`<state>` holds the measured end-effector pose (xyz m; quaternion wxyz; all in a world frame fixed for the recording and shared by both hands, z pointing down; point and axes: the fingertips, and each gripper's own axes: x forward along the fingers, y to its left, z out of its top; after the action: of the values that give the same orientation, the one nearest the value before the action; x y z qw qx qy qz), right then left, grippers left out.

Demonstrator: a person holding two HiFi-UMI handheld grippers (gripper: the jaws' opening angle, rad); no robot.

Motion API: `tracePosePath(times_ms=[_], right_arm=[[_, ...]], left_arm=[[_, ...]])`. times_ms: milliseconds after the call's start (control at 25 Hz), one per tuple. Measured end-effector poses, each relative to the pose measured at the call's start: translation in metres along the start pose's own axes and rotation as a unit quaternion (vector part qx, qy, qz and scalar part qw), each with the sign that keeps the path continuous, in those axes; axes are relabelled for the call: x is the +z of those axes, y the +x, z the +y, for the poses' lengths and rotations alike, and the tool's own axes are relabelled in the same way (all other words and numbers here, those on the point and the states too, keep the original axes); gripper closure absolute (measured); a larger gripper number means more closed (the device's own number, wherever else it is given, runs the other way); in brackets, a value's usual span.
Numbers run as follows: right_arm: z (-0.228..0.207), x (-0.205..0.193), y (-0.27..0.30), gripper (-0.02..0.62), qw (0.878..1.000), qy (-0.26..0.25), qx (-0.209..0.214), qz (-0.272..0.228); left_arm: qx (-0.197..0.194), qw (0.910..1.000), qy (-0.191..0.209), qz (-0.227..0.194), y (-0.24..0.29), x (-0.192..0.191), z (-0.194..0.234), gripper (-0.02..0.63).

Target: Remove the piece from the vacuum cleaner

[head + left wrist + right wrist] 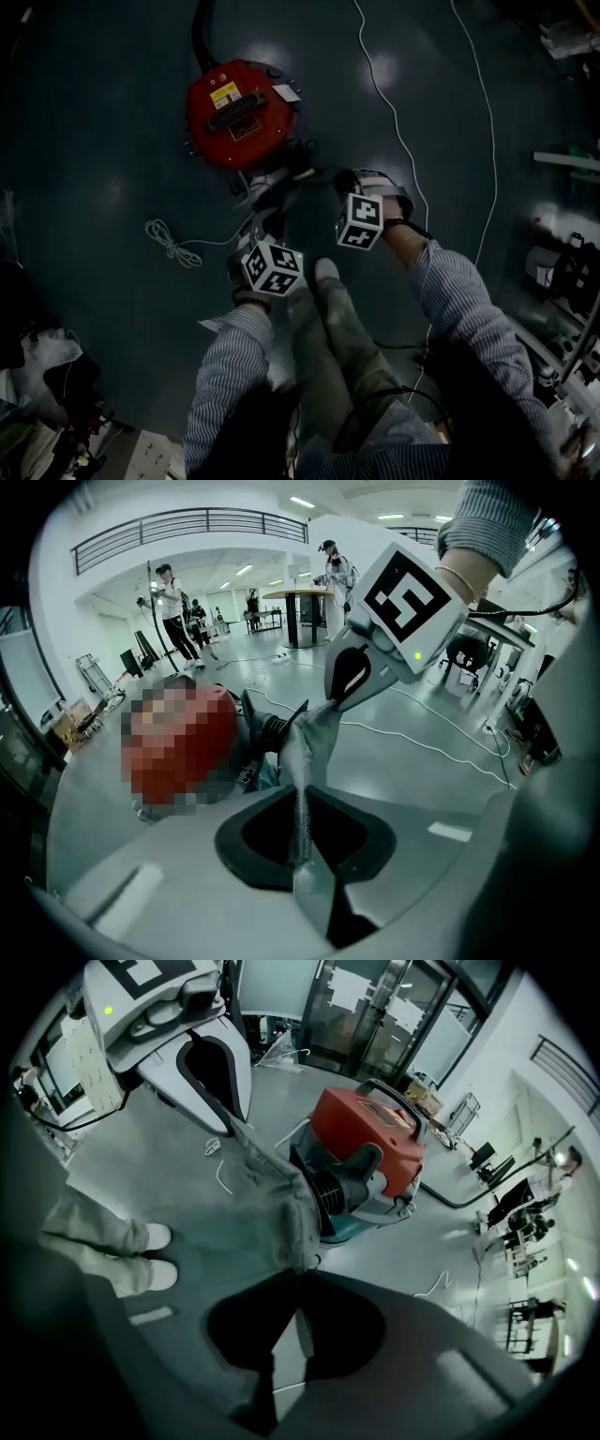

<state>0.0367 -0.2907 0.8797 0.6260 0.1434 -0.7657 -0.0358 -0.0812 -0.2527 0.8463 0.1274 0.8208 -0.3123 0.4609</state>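
As arms (230, 375) reach down, tools (302, 803) (298, 1288) apparently on piece (272, 1194)

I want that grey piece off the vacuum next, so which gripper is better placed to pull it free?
Probably the right gripper: it is shut on the piece right beside the vacuum, so a pull acts near the joint. The left gripper pinches the piece's far end.
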Motion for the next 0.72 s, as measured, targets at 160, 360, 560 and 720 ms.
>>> tracePosePath(times_ms=[160, 360, 560, 720], right_arm=[[0.007, -0.001, -0.002, 0.574, 1.0, 0.007, -0.001, 0.001], [0.015, -0.001, -0.006, 0.574, 1.0, 0.015, 0.002, 0.001], [0.026, -0.001, -0.013, 0.575, 1.0, 0.025, 0.003, 0.0], [0.038, -0.008, -0.013, 0.575, 1.0, 0.021, 0.011, 0.008]], left_arm=[[-0.004, 1.0, -0.006, 0.001, -0.001, -0.001, -0.008, 0.572], [-0.008, 0.9999, -0.01, 0.002, -0.003, -0.005, -0.018, 0.572], [-0.013, 0.9998, -0.017, 0.006, -0.007, -0.009, -0.027, 0.572], [-0.025, 0.9995, -0.016, 0.013, -0.008, -0.018, -0.038, 0.572]])
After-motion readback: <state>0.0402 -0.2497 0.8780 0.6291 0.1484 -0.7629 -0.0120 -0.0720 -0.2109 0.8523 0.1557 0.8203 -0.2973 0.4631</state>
